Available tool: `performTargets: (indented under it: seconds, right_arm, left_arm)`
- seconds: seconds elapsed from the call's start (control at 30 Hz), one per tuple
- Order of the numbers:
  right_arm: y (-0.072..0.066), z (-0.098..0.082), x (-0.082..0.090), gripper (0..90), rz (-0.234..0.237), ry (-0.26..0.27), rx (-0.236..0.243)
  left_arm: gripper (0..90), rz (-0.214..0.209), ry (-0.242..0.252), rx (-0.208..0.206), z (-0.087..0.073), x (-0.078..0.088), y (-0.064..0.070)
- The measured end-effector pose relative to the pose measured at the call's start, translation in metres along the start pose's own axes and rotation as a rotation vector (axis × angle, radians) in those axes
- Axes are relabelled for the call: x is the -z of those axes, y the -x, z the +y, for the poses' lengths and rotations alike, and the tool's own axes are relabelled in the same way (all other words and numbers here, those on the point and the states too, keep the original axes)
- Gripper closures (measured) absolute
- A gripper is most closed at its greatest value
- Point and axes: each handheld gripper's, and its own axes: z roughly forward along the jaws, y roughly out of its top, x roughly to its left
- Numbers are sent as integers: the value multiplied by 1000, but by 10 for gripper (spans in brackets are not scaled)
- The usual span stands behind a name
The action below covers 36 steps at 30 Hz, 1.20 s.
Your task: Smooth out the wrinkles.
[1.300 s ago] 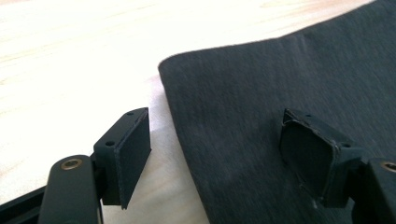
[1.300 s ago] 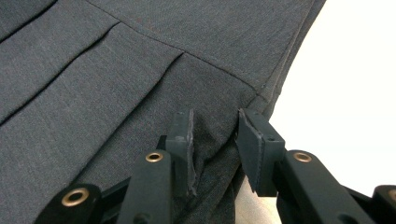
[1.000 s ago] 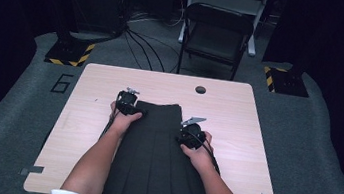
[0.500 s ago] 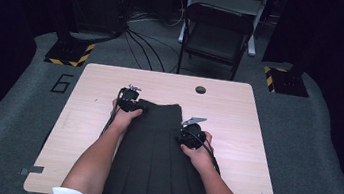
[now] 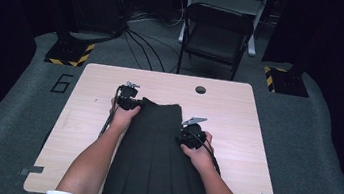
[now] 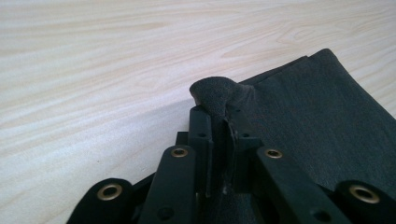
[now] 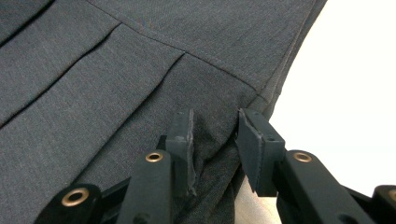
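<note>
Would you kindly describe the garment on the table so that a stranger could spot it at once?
On the light wooden table, between the person's forearms, lies a dark grey pleated skirt, hem toward the near edge. Its plain waistband lies farthest from the person, and the left gripper pinches one waistband corner. It is the one piece of cloth there.

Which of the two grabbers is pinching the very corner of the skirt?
The left gripper: its jaws have just been closing on the skirt's waistband corner. The right gripper holds the side edge.

bare table point(image 5: 238, 116) flanking skirt point(image 5: 152, 155), chair point(image 5: 216, 34) beyond
</note>
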Motion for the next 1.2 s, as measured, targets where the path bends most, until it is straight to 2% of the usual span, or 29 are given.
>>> performTargets:
  seconds: [0.1, 0.13, 0.17, 0.2, 0.33, 0.4, 0.47, 0.6, 0.67, 0.77, 0.8, 0.93, 0.97, 1.0, 1.03, 1.1, 1.17, 1.2]
  right_arm:
    - [0, -1, -1, 660, -8, 20, 13]
    - [1, -1, -1, 660, -7, 18, 15]
    - [0, -2, 0, 660, -4, 19, 9]
    - [0, -3, 0, 660, -7, 25, -2]
    - [0, -5, 0, 660, -5, 46, 3]
    - [0, -5, 0, 659, -7, 37, 6]
    - [-1, -5, -1, 657, -11, 50, 1]
    - [-1, -5, 0, 608, -8, 49, -7]
    - [-1, -4, 2, 569, -12, 40, -27]
    - [-2, -1, 6, 543, -16, 48, -38]
    - [-2, 0, 8, 543, -22, 60, -27]
    - [-9, 4, 16, 549, -20, 83, -28]
    - [-11, 5, 19, 549, -12, 92, 0]
    - [-11, 5, 19, 549, -12, 92, 0]
    - [-19, 8, 23, 542, 9, 108, 19]
    - [-27, 9, 26, 526, 33, 105, 26]
    - [-37, 6, 26, 514, 49, 125, 47]
    - [-41, 4, 27, 508, 56, 104, 61]
  left_arm:
    - [842, 0, 7, -27, 1, 3, 2]
    - [844, 2, 18, -14, 2, 4, 3]
    - [846, -2, 7, -33, 3, 6, 3]
    - [847, 0, 26, -27, 3, 7, 5]
    - [850, -7, 45, -33, 5, 12, 7]
    - [851, -9, 39, -45, 7, 16, 7]
    - [851, -10, 58, -22, 8, 17, 9]
    - [852, -12, 60, -30, 9, 19, 8]
    - [852, -11, 77, -18, 10, 20, 10]
    - [852, -11, 74, -32, 14, 24, 10]
    - [852, -12, 72, -47, 16, 25, 11]
    - [852, -14, 102, -68, 26, 32, 16]
    - [852, -13, 103, -75, 29, 34, 17]
    - [852, -13, 103, -75, 29, 34, 17]
    - [852, -12, 113, -87, 34, 37, 18]
    - [852, -12, 118, -89, 36, 39, 19]
    - [852, -17, 139, -86, 39, 41, 21]
    - [852, -18, 135, -94, 41, 42, 21]
